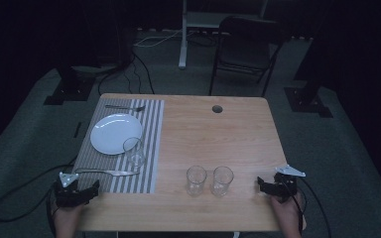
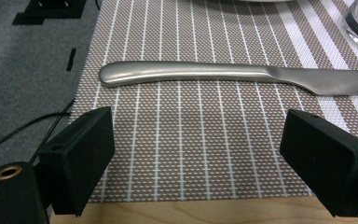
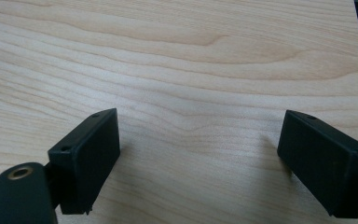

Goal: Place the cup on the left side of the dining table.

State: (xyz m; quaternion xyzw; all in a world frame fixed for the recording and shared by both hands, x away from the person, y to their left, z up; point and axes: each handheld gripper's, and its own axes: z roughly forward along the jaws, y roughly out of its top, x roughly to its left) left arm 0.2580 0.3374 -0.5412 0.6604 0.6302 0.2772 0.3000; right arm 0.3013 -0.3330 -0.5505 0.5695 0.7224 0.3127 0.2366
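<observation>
Claws (image 1: 97, 187) (image 1: 259, 184) rest low, jaws apart, facing inward.

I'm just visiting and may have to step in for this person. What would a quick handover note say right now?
Left tool: open, nothing held, at the near edge of the striped placemat, facing the knife.
Right tool: open, nothing held, over bare table.
Set on the mat: plate, fork, knife, one glass.
Off the mat: two glasses, untouched.
Probably left: place those two.
</observation>
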